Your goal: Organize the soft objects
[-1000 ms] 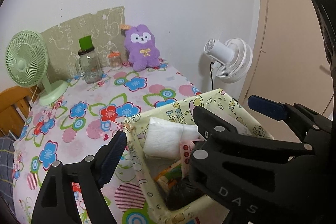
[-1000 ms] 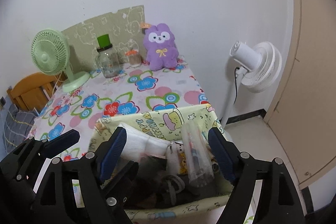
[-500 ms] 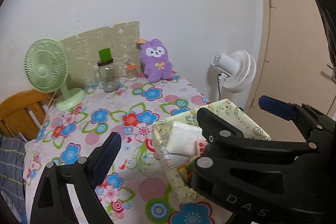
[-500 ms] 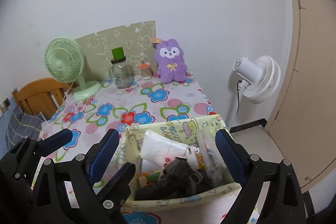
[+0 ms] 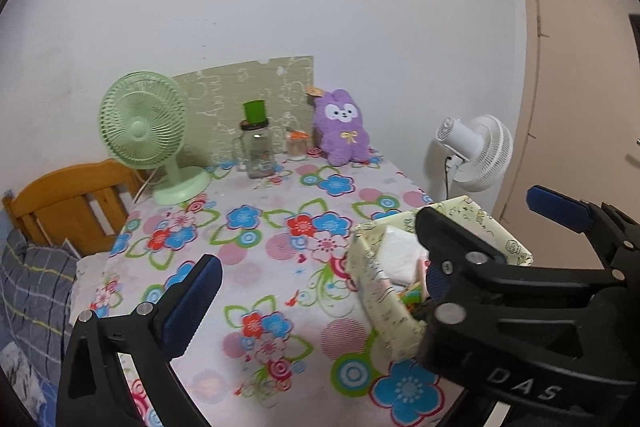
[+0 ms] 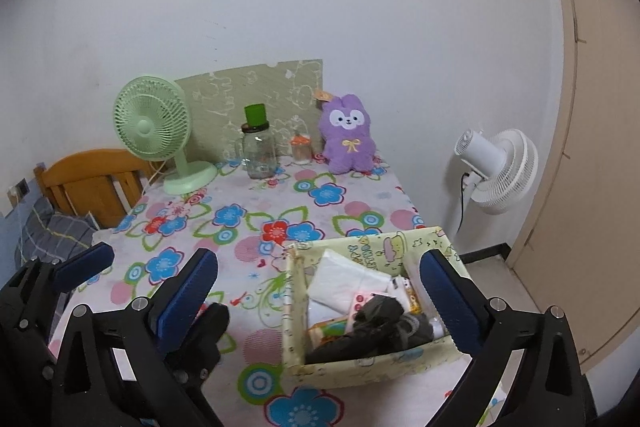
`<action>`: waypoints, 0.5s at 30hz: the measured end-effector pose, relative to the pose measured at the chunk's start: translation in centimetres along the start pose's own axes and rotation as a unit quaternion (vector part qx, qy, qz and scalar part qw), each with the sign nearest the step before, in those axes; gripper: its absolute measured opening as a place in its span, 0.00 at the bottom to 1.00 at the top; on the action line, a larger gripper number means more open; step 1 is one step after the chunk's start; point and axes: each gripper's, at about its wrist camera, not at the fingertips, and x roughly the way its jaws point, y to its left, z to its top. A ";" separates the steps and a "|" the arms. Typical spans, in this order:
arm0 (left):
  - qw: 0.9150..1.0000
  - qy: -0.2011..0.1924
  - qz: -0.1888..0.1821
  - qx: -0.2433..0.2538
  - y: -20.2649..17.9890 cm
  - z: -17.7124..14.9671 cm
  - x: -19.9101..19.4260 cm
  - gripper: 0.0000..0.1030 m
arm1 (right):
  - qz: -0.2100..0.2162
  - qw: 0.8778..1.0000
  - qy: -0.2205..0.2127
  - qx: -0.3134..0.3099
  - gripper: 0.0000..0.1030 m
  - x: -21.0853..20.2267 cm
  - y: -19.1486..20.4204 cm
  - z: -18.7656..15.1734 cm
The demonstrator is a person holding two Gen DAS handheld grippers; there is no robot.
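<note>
My right gripper (image 6: 320, 291) was spread wide and empty, its blue-padded fingers (image 6: 186, 295) hovering above the near end of the bench (image 6: 280, 219), one either side of the fabric bin (image 6: 360, 363) as the wrist view framed it. My left gripper (image 5: 376, 255) was spread wide too, holding nothing, just left of the bin. In the left wrist view the right gripper's black body blocked most of the bin, and only its near wall and a corner of white cloth showed.

The bin sat at the bench's near right corner on the floral cover. Inside it I saw a folded white cloth (image 6: 344, 283) toward the back, a dark crumpled piece (image 6: 376, 323) toward the front, and some small packets between them; I couldn't make those out.

Well beyond the bin, at the far end of the bench against the wall, the purple plush bunny (image 6: 349, 137) sat upright. Left of it stood a small orange-topped jar (image 6: 301, 147), then a glass jar with a green lid (image 6: 258, 143), then a green desk fan (image 6: 160, 131). A patterned board (image 6: 256, 95) leaned behind them. Right of the bin, off the bench, stood a white fan (image 6: 500, 171); far left of it, a wooden headboard (image 6: 88, 179).
</note>
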 end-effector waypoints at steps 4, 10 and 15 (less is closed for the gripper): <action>1.000 -0.004 0.017 -0.013 1.5 -0.5 -1.4 1.00 | 0.001 1.000 -0.007 -0.004 0.99 -1.1 1.0 -0.2; 0.999 -0.015 0.038 -0.031 3.2 -1.3 -3.4 1.00 | 0.008 1.000 -0.017 -0.005 1.00 -2.8 1.9 -0.6; 0.997 -0.026 0.051 -0.043 4.3 -2.0 -4.9 1.00 | 0.005 1.000 -0.024 -0.008 1.00 -4.0 2.3 -0.9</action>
